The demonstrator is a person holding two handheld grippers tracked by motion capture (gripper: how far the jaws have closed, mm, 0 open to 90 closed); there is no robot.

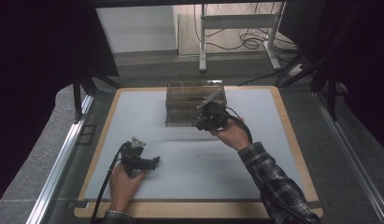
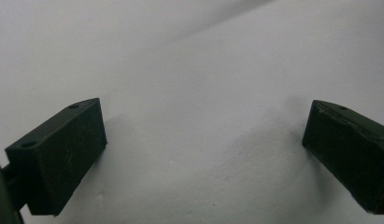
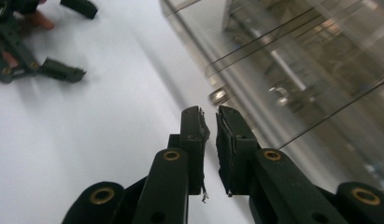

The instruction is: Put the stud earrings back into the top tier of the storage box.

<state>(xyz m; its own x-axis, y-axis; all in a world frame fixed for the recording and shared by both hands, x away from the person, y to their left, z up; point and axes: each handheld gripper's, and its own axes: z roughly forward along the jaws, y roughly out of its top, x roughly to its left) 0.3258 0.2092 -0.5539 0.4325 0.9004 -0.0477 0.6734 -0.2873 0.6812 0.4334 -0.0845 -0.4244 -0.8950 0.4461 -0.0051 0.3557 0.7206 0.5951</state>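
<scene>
The left gripper (image 1: 154, 162) is held low over the near left part of the table (image 1: 189, 154), well apart from the clear box (image 1: 189, 100). In the left gripper view its jaws are seen spread wide over the bare white surface, with nothing between them.

Farther in, the right gripper (image 1: 199, 122) is held at the box's near right corner, touching or just beside its front wall; which of the two cannot be told. In the right gripper view the right gripper (image 3: 212, 122) is seen with its jaws pressed almost together, a thin slit left between the pads, and nothing is seen gripped. Just beyond the tips a small metal fitting (image 3: 218, 96) on the box's lower edge is seen.

The box stands at the middle of the table's far edge. No writing or label can be read on it.

Thin dark lines across the box's clear wall and blurred contents behind it are shown by the right gripper view; from the high view only brownish tiers are made out. The left gripper (image 3: 70, 73) is also caught far off in the right gripper view.
</scene>
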